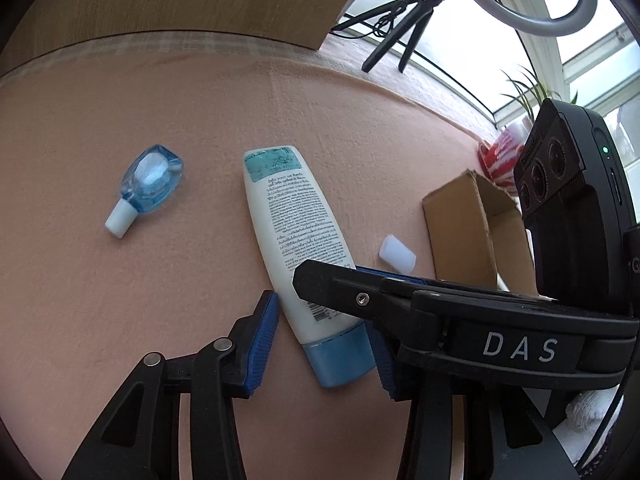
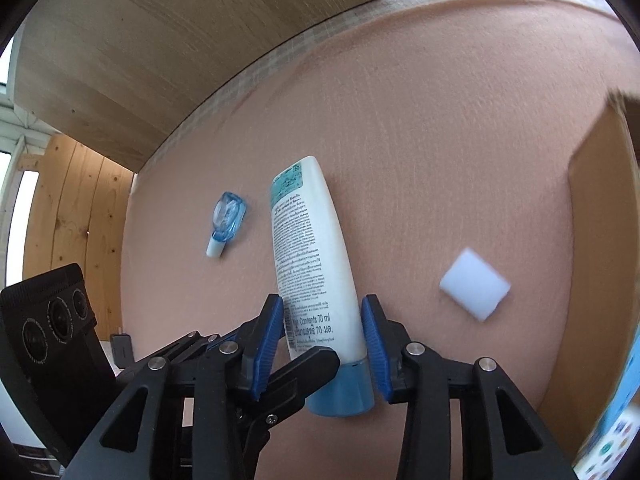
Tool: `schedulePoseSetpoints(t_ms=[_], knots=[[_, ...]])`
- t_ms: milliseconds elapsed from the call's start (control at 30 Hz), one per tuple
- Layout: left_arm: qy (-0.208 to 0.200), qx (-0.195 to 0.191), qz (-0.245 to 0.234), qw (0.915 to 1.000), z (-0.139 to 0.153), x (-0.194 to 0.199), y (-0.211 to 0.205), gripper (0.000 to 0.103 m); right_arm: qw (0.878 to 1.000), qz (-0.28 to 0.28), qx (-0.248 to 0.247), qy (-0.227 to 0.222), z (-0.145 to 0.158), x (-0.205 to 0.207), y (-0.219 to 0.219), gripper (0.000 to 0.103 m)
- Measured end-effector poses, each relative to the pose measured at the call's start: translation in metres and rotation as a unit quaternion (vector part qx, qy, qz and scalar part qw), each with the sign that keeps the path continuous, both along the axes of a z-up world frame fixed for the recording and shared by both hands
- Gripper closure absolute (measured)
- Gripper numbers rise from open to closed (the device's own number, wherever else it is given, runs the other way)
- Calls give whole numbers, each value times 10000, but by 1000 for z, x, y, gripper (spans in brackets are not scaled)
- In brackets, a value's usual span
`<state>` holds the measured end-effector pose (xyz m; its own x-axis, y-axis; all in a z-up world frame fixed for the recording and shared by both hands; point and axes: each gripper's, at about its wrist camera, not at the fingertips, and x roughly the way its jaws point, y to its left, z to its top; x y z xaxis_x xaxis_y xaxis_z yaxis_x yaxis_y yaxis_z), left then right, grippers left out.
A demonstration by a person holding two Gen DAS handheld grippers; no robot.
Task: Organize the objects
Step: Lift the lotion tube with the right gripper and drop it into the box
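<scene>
Two hand-held grippers with blue ribbed pads meet over a pink felt table cover (image 1: pixel 120 320). Far left lies a small clear-blue glass bottle with a white cap (image 1: pixel 148 186), on its side and well apart from the rest. In the middle lies a white plastic lotion tube with a light-blue cap (image 1: pixel 298 240), label text upward (cap end toward the cameras). The left gripper (image 1: pixel 324 344) stands spread around its cap end, pads beside the tube; I cannot tell if they touch. The right gripper (image 2: pixel 324 340) is also spread on both sides of the same tube, with small gaps. Right of the tube is a small white foam block (image 2: pixel 474 290), then an open brown cardboard box (image 1: pixel 460 236) near it.
</scene>
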<state>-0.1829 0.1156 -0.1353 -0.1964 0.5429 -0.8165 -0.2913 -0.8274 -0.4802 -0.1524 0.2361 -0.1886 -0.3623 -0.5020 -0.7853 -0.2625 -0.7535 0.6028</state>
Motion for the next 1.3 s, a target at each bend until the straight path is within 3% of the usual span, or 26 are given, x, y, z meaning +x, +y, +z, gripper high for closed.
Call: schedulePoseSetpoints(t_ms=[267, 600, 900, 1300], knots=[[212, -185, -74, 9996, 14, 34, -7, 55, 9995, -88, -186, 230, 11, 36, -18, 66], [717, -171, -188, 9971, 62, 64, 8, 55, 9968, -266, -271, 697, 51, 74, 0, 66], [981, -15, -790, 9920, 87, 90, 67, 55, 9928, -841, -170, 839, 69, 129, 45, 66], [953, 98, -1598, 9825, 85, 120, 140, 55, 9878, -1369, -85, 733, 62, 183, 98, 66]])
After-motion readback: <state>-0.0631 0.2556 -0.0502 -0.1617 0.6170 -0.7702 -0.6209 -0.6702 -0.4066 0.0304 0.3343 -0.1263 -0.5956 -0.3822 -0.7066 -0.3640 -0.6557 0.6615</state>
